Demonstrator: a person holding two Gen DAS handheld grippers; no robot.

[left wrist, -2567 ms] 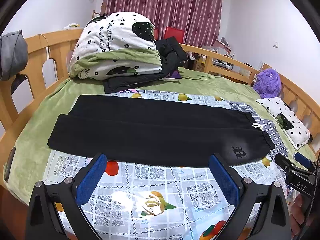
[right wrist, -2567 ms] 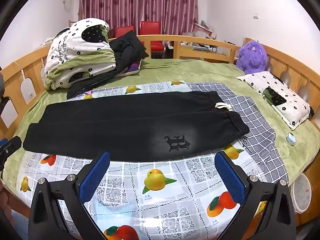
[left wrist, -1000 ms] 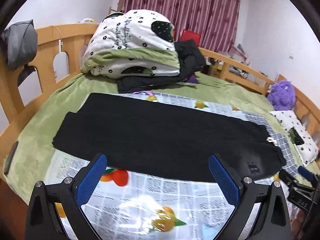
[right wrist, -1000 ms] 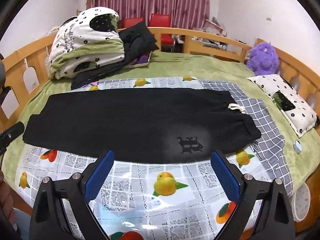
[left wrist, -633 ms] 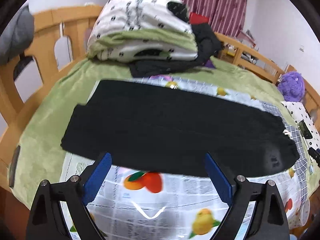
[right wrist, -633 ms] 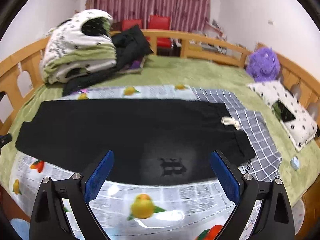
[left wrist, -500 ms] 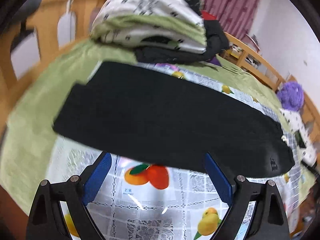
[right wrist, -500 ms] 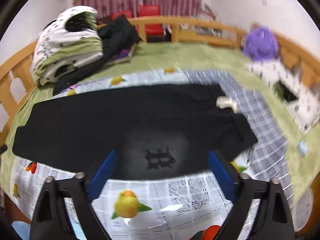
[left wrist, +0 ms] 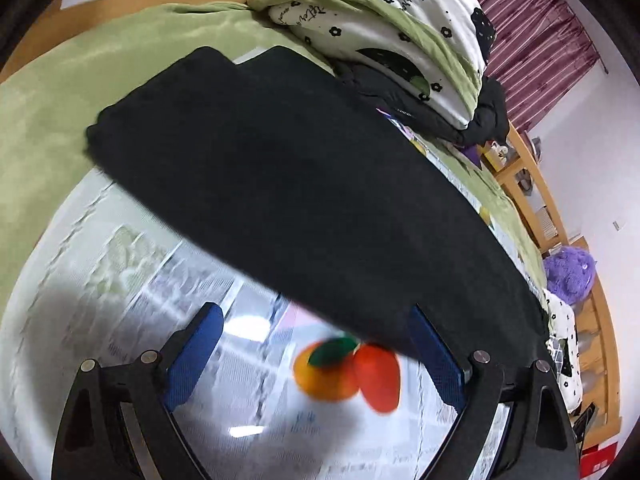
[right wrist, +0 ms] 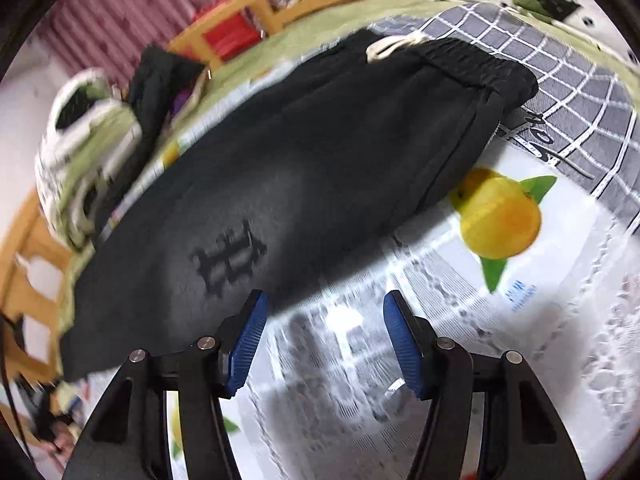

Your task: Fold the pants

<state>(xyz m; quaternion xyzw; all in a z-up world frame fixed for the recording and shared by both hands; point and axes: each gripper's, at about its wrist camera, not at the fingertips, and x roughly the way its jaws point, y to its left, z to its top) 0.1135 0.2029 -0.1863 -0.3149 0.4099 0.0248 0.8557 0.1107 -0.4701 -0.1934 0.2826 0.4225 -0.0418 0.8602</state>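
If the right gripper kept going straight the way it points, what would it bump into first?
Probably the near edge of the black pants, by the logo; the right gripper, jaws closing with nothing between them, aims there, though depth is unclear.

Black pants (left wrist: 304, 184) on fruit-print cloth (left wrist: 120, 280); left gripper (left wrist: 316, 344) jaws wide, empty.

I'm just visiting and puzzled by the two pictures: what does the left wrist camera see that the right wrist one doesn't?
Only the left wrist view shows the pants' leg ends and a purple plush toy. Only the right wrist view shows the waistband, its white drawstring, the dark emblem and the grey checked cloth. Both show the black pants, the fruit-print sheet and folded bedding.
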